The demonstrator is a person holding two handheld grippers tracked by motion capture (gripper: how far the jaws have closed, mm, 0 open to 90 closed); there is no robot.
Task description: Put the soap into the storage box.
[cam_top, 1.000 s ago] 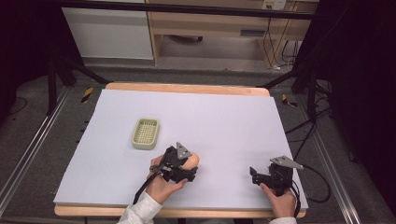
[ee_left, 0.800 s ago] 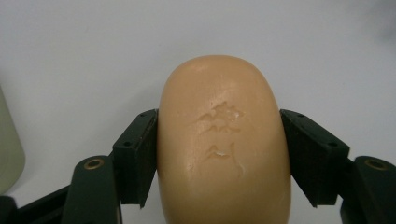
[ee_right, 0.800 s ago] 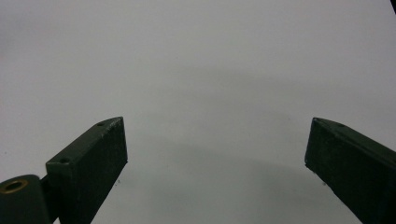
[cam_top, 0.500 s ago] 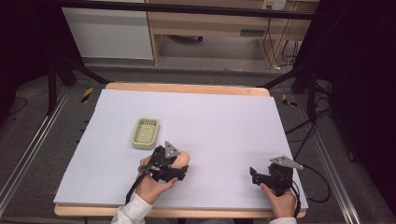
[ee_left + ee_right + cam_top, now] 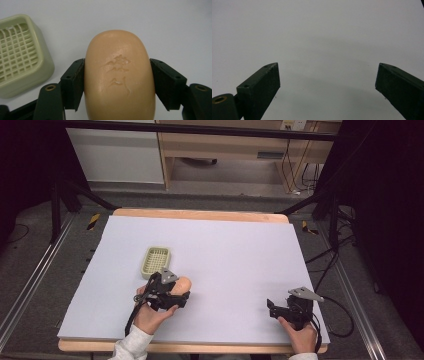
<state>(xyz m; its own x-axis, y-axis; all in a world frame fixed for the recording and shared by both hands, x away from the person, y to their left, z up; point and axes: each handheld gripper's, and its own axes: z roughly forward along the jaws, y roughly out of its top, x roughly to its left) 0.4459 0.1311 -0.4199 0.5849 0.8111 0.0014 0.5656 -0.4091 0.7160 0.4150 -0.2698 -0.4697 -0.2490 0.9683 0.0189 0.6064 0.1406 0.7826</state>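
- Gripping a peach-coloured bar of soap [image 5: 119, 75] by its two long sides, the left gripper [image 5: 172, 292] had its black jaws pressed flat against the bar, which stuck out ahead of them with its stamped face up.
- The left hand [image 5: 150, 312] came in from the table's near edge, forearm in a pale sleeve, gripper angled forward over the sheet.
- Just ahead of that gripper and to its left sat a pale green soap dish [image 5: 155, 261] with a grid insert, close to the soap but apart from it.
- The right gripper [image 5: 280, 309] rested well off to the right, low over the sheet, its jaws spread wide with bare surface between them; the right hand [image 5: 299, 335] held it near the table's front edge.
- A white sheet [image 5: 240, 255] covered the wooden table [image 5: 200, 213]; beyond it stood pale cabinets and a dark floor with trailing cables.
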